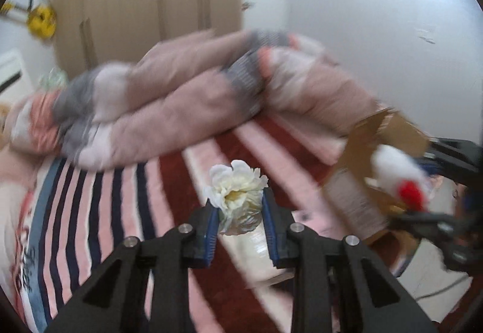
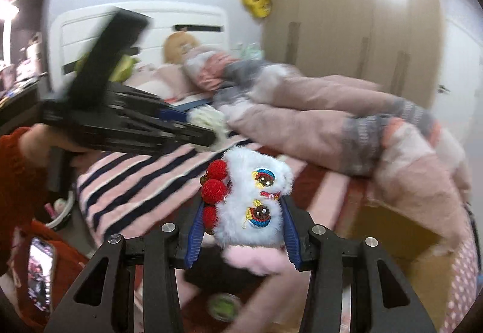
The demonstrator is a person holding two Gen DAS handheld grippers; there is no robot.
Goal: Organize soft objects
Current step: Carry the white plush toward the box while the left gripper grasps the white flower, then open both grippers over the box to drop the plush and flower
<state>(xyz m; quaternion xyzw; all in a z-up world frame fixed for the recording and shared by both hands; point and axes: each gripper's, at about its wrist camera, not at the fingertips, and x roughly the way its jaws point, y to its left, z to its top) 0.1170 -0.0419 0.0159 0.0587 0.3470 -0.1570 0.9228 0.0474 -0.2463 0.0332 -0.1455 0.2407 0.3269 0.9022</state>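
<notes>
Flower (image 1: pixel 235 194) (cream) — toy (image 2: pixel 256 206) — both gripped

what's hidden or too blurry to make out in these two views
- Left wrist view: the cardboard box is smeared by motion blur, its inside unseen.
- Left wrist view: the white flower has its base hidden between the left gripper fingers.
- Right wrist view: the plush toy hides the bed behind it.

Fluffy white plush toy (image 2: pixel 253 206); crinkled fabric flower (image 1: pixel 237 191); soft striped fleece blanket (image 1: pixel 120 212); matt cardboard box (image 2: pixel 392 230).
</notes>
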